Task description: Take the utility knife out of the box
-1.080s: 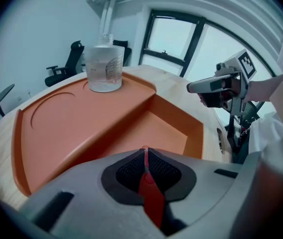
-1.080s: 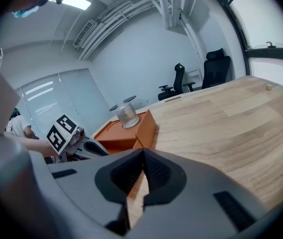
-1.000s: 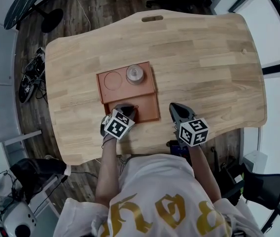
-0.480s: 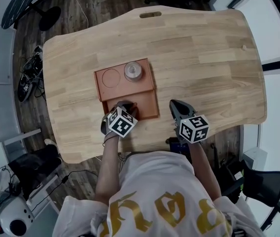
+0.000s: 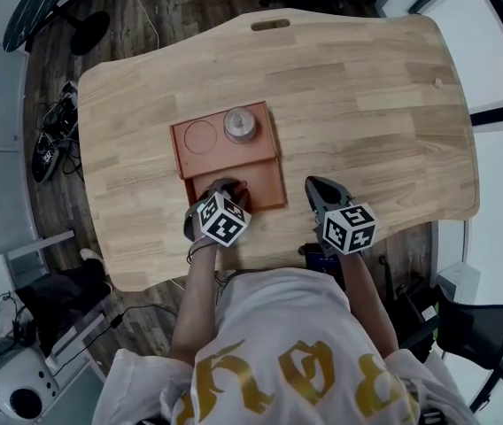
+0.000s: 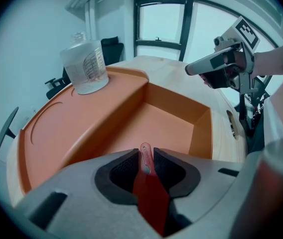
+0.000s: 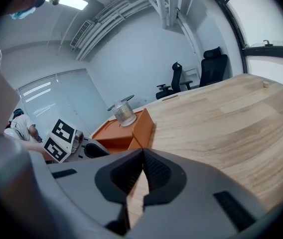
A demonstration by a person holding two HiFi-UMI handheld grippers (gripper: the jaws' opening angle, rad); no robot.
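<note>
An orange box (image 5: pixel 267 184) lies on the wooden table, with a deep compartment (image 6: pixel 156 128) at its near end. My left gripper (image 6: pixel 145 164) is shut on a red utility knife (image 6: pixel 147 183), whose tip sticks up between the jaws just above that compartment. In the head view the left gripper (image 5: pixel 228 190) sits over the box's near end and the knife is hidden. My right gripper (image 5: pixel 321 190) rests to the right of the box, near the table's front edge; its jaws are shut with nothing between them (image 7: pixel 141 176).
A clear lidded jar (image 5: pixel 240 124) stands on the box's raised shelf, beside a round recess (image 5: pixel 201 137). The wooden table (image 5: pixel 375 104) stretches wide to the right and back. Office chairs (image 7: pixel 213 66) stand beyond the far end.
The left gripper has shifted slightly toward me at the box's near end. The right gripper has barely moved.
</note>
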